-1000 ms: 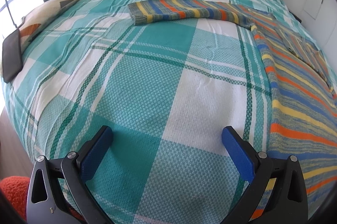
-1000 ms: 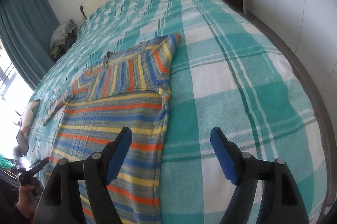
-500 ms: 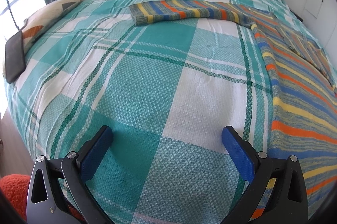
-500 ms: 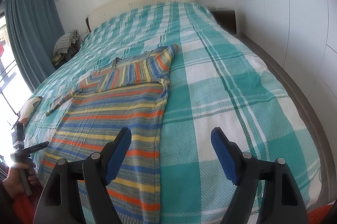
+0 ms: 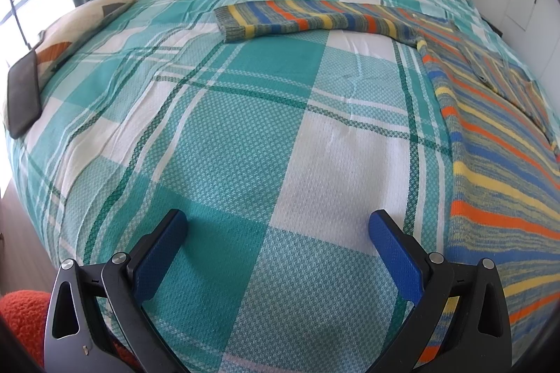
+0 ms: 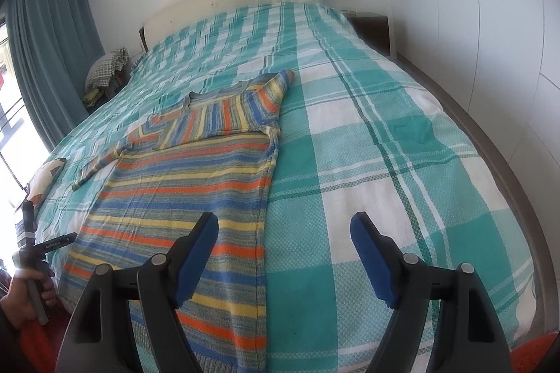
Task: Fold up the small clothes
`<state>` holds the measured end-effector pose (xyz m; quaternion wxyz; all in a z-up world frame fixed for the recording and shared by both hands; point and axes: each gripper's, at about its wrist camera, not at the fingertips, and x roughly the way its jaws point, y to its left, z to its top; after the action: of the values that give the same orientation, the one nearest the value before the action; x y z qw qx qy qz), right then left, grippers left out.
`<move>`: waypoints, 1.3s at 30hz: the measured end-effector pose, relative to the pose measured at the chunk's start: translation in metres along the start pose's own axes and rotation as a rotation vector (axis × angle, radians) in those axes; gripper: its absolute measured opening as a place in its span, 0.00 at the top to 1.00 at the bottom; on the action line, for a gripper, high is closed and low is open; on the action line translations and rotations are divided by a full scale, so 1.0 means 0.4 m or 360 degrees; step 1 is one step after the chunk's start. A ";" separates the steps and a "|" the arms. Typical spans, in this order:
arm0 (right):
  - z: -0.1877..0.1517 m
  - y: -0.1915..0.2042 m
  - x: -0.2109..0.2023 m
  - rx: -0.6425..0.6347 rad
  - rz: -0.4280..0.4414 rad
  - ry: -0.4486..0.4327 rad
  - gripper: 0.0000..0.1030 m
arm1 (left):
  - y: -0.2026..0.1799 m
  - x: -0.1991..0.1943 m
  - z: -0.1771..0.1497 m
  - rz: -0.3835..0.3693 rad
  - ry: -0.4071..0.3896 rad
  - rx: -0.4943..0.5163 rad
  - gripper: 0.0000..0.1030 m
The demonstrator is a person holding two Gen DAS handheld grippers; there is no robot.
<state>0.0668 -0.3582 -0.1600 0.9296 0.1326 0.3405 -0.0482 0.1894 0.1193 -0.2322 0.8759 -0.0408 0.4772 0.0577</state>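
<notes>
On my left I hold the left gripper over the bare plaid bed, jaws wide apart and empty. The striped sweater lies flat further right, one sleeve folded across its chest. My right gripper hangs above the sweater's right edge, jaws also wide apart and empty.

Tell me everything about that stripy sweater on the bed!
The sweater looks knitted, with orange, yellow, blue and grey-green stripes. It lies flat on the teal checked bedspread. One sleeve is already folded across the chest; the other sleeve stretches straight out sideways. The hem points toward the foot of the bed. Neither gripper touches it; both are open.
</notes>
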 end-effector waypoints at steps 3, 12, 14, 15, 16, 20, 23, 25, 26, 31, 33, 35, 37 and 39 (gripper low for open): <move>0.001 -0.001 -0.002 -0.0001 0.0004 -0.0008 0.25 | 0.000 0.000 0.000 0.0002 0.0000 -0.0001 0.00; 0.007 -0.023 -0.016 0.0055 -0.0014 -0.0041 0.25 | 0.000 0.000 0.000 0.0001 0.0000 0.0000 0.00; 0.009 -0.028 -0.016 0.0070 -0.0015 -0.0040 0.25 | 0.001 0.000 0.001 0.0000 0.0000 0.0000 0.00; 0.009 -0.030 -0.017 0.0074 -0.0017 -0.0042 0.25 | 0.000 0.000 0.001 0.0000 0.0000 0.0000 0.00; 0.010 -0.031 -0.018 0.0076 -0.0018 -0.0045 0.25 | 0.000 0.000 0.001 0.0000 0.0000 0.0000 0.00; 0.013 -0.028 -0.023 0.0067 -0.0021 -0.0059 0.25 | 0.000 0.000 0.001 0.0000 0.0001 -0.0001 0.00; 0.013 -0.026 -0.025 0.0058 -0.0021 -0.0062 0.25 | 0.001 0.000 0.001 0.0000 0.0000 -0.0001 0.00; 0.012 -0.025 -0.026 0.0056 -0.0021 -0.0061 0.25 | 0.001 0.000 0.001 0.0000 0.0001 0.0000 0.00; 0.013 -0.025 -0.026 0.0056 -0.0019 -0.0062 0.25 | 0.000 0.000 0.001 0.0000 0.0001 -0.0001 0.00; 0.014 -0.028 -0.030 0.0060 -0.0020 -0.0074 0.25 | 0.000 0.000 0.001 0.0001 0.0000 0.0000 0.00; 0.015 -0.029 -0.030 0.0062 -0.0020 -0.0072 0.25 | 0.001 0.000 0.002 0.0000 0.0000 0.0000 0.00; 0.015 -0.029 -0.032 0.0064 -0.0020 -0.0070 0.25 | 0.001 0.001 0.002 0.0000 0.0000 0.0000 0.00; 0.015 -0.029 -0.032 0.0063 -0.0022 -0.0073 0.25 | 0.001 0.001 0.002 0.0000 0.0001 0.0000 0.00; 0.016 -0.030 -0.034 0.0062 -0.0022 -0.0078 0.25 | 0.001 0.001 0.002 0.0000 0.0001 0.0000 0.00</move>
<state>0.0583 -0.3714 -0.1493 0.9346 0.1471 0.3175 -0.0645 0.1901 0.1196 -0.2320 0.8758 -0.0408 0.4774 0.0578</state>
